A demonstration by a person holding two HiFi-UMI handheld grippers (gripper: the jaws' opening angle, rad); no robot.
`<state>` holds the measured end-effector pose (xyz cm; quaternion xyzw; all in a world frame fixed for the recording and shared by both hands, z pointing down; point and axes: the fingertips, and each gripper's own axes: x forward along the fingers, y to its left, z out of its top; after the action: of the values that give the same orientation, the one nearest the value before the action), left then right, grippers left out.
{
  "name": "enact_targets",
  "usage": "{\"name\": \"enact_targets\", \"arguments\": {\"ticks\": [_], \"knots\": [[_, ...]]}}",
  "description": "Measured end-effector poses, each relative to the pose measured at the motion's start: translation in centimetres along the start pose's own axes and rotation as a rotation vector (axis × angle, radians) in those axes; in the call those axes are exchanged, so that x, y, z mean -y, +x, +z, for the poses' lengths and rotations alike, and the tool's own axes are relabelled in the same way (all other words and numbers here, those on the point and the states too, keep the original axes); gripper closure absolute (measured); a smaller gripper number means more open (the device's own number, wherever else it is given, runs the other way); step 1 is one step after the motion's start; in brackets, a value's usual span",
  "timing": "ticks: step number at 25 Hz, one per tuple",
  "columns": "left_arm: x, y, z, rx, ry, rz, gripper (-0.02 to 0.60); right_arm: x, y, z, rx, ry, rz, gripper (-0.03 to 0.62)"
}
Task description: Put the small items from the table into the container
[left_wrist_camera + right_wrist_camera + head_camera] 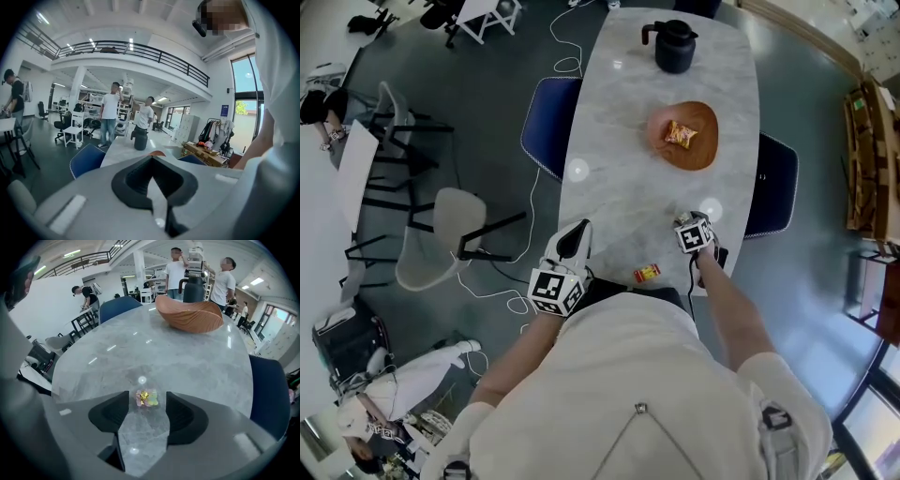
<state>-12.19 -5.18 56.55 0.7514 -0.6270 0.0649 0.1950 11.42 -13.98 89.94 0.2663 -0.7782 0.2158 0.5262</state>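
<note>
The long marble table [623,178] carries everything that matters here. The wooden bowl [705,152] that serves as the container sits on its far half, with one orange snack packet [680,134] already in it and a black jug [673,47] standing beyond. Nearer the person, the right gripper [147,405] points steeply down at the tabletop with its claw spread wide. The left gripper [152,159] hangs at the table's near left edge, its claw pressed together on nothing. The step in hand looks like the pick of the small foil-wrapped candy [146,397], which lies flat on the marble about midway between the right claw's tips, with neither pad pressing on it. To do this well, the person should bring the tips right down to the surface before closing. The candy is low and crinkly, so pads that meet above it would probably skate over the wrapper or flick it across the slick stone. Keeping the candy centred matters too, so that both pads reach it together and neither shoves it sideways. A slow, even squeeze is likely enough for so light a piece, followed by a straight lift before the carry to the bowl, which stands well apart ahead. A second small piece, red and yellow [647,273], lies near the table's near edge between the two grippers. The left claw would have to open before it could take that one.
</note>
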Motion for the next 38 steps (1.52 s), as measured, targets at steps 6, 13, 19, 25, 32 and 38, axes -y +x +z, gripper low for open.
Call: {"name": "enact_targets", "arguments": {"ticks": [6,13,19,25,32,38], "knots": [[-0.5,-0.4,0.3,0.01,0.014,0.028,0.577,-0.5,-0.8,1.3,0.032,-0.028,-0.001,0.434],[-0.2,0.1,1.6,0.052,0.045,0.002,0.577,-0.8,-6.5,5.8,0.216,0.042,-0.049,0.436],[-0.1,1.1,3.4,0.108,0.079,-0.015,0.577,-1.1,-15.3,9.7,0.392,0.132,-0.086,0.434],[0.5,2.5,5.2,0.148,0.095,-0.041,0.577,-0.4,-23.7,11.5,0.555,0.236,-0.137,0.434],[2.3,3.5,6.3,0.161,0.106,-0.105,0.577,-0.2,-29.4,11.9,0.685,0.32,-0.184,0.434],[3.1,3.7,6.4,0.158,0.106,-0.136,0.577,0.2,-31.0,11.4,0.72,0.332,-0.231,0.434]]}}
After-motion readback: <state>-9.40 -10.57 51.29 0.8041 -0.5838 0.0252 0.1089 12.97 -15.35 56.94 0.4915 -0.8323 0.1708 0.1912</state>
